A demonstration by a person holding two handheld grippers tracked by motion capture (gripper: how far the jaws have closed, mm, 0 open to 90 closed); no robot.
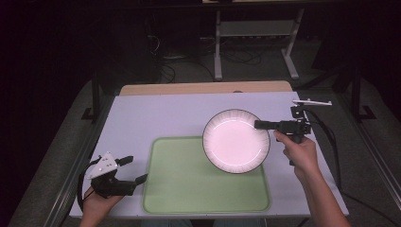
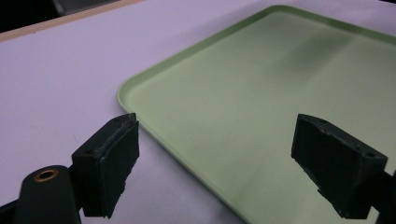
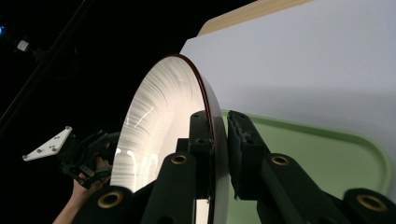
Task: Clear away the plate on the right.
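Plate (image 1: 235, 142) is the main thing going on here: white, round, with a dark rim and fine ribbing around the inside edge. It's hanging over the far right corner of the green tray (image 1: 189, 189), pinched at its right edge by the right gripper (image 1: 261, 124). In the right gripper view you can see the two black jaws pressed onto the plate's rim (image 3: 205, 102), one on each face, with the plate standing edge-on to that camera. Can't tell for sure from the high view whether the plate's lower edge touches the tray or floats just above it. Nothing's on the plate as far as the glare lets me see; the middle is pretty washed out.

Tray is a shallow, pale green rectangle with rounded corners and a low raised lip, lying flat on the white table top (image 1: 156, 113). No contents apart from that plate overlapping its corner.

Left gripper (image 1: 137, 170) sits just off the tray's left edge near the front of the table, held in the person's left hand (image 1: 97, 203). Its jaws are spread wide with nothing between them, and in the left gripper view they frame the tray's near corner (image 2: 128, 91).
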